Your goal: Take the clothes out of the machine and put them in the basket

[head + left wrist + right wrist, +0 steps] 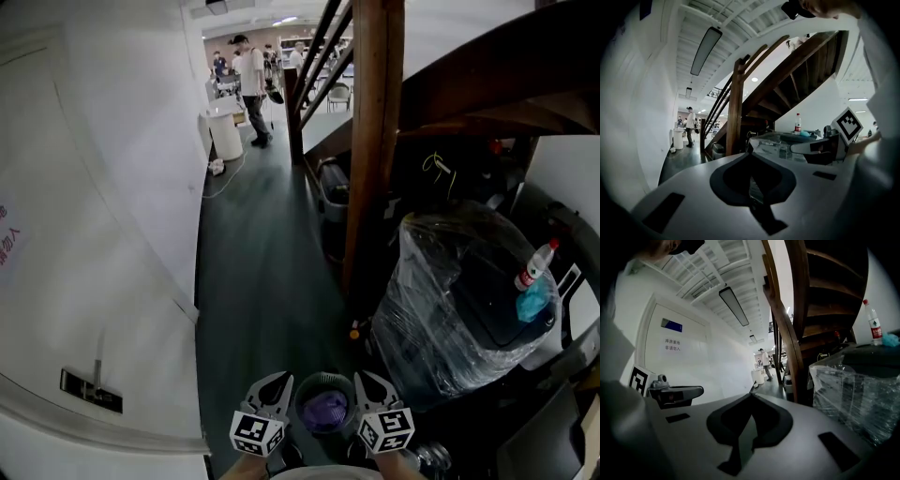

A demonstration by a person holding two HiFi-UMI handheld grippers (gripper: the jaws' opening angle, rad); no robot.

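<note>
Progress: partway, prob. Basket (307, 392) w/ purple cloth (326, 411) inside.
Left gripper (279, 380) & right gripper (367, 379) pinched closed, empty; more fetching likely left.

cloth (326, 410) in the basket (325, 378) at near centre, machine (450, 309) to its right, bottle (535, 266) on top, post (373, 141) behind

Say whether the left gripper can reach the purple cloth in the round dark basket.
Probably yes: the basket is open-topped beside the left gripper, the purple cloth uncovered, though its jaws are shut.
</note>
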